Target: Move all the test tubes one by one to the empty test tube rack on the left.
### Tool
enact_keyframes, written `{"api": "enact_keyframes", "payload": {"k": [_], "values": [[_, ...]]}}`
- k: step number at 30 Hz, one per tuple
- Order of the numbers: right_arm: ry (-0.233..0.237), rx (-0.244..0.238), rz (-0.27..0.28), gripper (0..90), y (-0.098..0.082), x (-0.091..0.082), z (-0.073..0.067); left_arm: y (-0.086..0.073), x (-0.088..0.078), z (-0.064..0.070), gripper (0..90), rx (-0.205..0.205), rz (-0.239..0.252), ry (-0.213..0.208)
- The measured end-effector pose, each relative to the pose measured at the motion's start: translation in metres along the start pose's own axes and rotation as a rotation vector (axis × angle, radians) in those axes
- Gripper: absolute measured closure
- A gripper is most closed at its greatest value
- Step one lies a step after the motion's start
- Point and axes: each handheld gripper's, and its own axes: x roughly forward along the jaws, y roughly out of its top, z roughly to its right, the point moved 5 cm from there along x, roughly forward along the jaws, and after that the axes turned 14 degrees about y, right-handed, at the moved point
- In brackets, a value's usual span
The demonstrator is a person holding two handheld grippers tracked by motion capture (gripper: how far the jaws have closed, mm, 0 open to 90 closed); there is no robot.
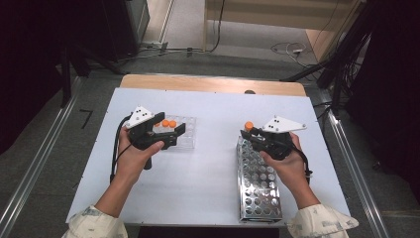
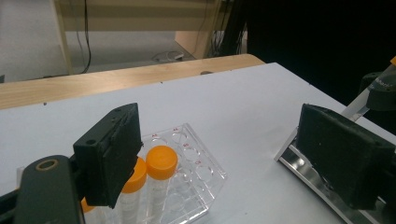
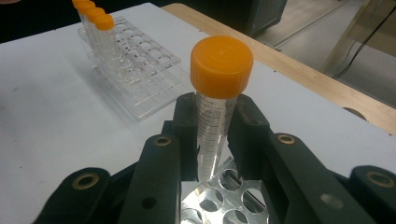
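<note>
The right hand-held gripper is clamped on an orange-capped tube held upright over the metal rack; the tip should be lined up with a hole before lowering. The left hand-held gripper is kept open by the clear rack.

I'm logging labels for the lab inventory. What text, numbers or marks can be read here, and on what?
Nothing reads clearly.
Clear plastic rack: small red marks beside the holes, too small to read.
Tube in the right hand-held gripper: black scale lines, with no numbers to be made out.
Metal rack: no markings.
</note>
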Motion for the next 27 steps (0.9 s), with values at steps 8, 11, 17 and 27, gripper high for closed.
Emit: {"api": "enact_keyframes", "payload": {"k": [8, 11, 17, 27], "values": [[0.031, -0.008, -0.004, 71.6, 0.004, 0.006, -0.012, 0.001, -0.002, 0.01, 15.5, 0.012, 0.003, -0.036], [0.048, -0.018, -0.008, 71.5, 0.006, 0.012, -0.017, 0.002, -0.004, 0.016, 15.5, 0.01, 0.001, -0.066], [0.07, -0.021, -0.017, 71.6, 0.009, 0.02, -0.027, 0.004, -0.009, 0.027, 15.9, 0.01, 0.004, -0.113], [0.124, -0.045, -0.06, 71.6, 0.011, 0.04, -0.045, -0.001, -0.012, 0.057, 18.7, 0.057, 0.007, -0.217]]}}
